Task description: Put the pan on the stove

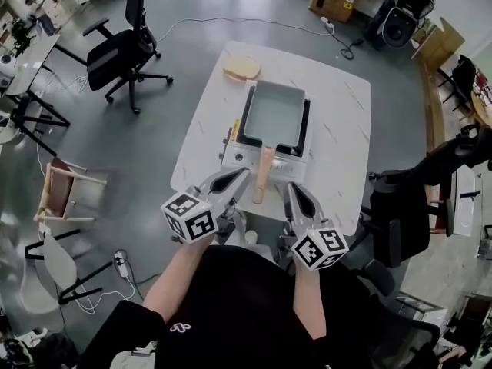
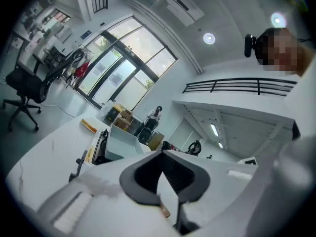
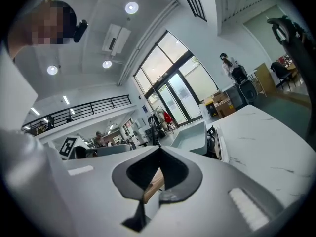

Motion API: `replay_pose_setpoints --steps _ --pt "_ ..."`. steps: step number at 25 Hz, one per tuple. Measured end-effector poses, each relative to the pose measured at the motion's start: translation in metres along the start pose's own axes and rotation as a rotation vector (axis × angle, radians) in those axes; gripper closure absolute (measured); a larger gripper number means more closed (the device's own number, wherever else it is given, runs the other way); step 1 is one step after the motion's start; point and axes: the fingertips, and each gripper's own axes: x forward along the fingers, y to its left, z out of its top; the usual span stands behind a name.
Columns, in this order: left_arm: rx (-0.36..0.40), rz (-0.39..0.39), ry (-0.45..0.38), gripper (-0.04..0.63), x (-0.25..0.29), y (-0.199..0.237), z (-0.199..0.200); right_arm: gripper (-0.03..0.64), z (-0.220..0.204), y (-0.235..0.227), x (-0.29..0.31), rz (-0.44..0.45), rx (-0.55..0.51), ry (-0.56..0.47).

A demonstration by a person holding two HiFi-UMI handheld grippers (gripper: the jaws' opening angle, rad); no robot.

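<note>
Head view: pan (image 1: pixel 274 114) is on the stove (image 1: pixel 244 157) already. Left gripper (image 1: pixel 240 175) and right gripper (image 1: pixel 292 191) are both closed, empty. Clipping that wooden handle (image 1: pixel 264 172) between them could knock it crooked.

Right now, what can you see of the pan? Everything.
The pan is rectangular, pale grey inside with straight raised walls. It looks like metal and seems empty. It sits flat on the stove on the white table. Its long wooden handle sticks out over the stove's front edge toward the person, ending between the left claw and the right claw. Both claws are shut and neither grips it.
</note>
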Motion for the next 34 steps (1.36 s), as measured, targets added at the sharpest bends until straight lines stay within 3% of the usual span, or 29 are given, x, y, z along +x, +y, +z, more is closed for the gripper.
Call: replay_pose_setpoints --steps 7,13,34 --pt "0.133 0.118 -0.036 0.595 -0.002 -0.003 0.010 0.629 0.027 0.008 -0.004 -0.055 -0.121 -0.068" --pt "0.205 0.150 -0.044 0.595 0.001 -0.008 0.016 0.629 0.031 0.012 -0.006 -0.068 -0.185 -0.072" --pt "0.190 0.145 -0.003 0.595 -0.007 -0.012 0.002 0.629 0.032 0.018 -0.015 -0.083 -0.203 -0.082"
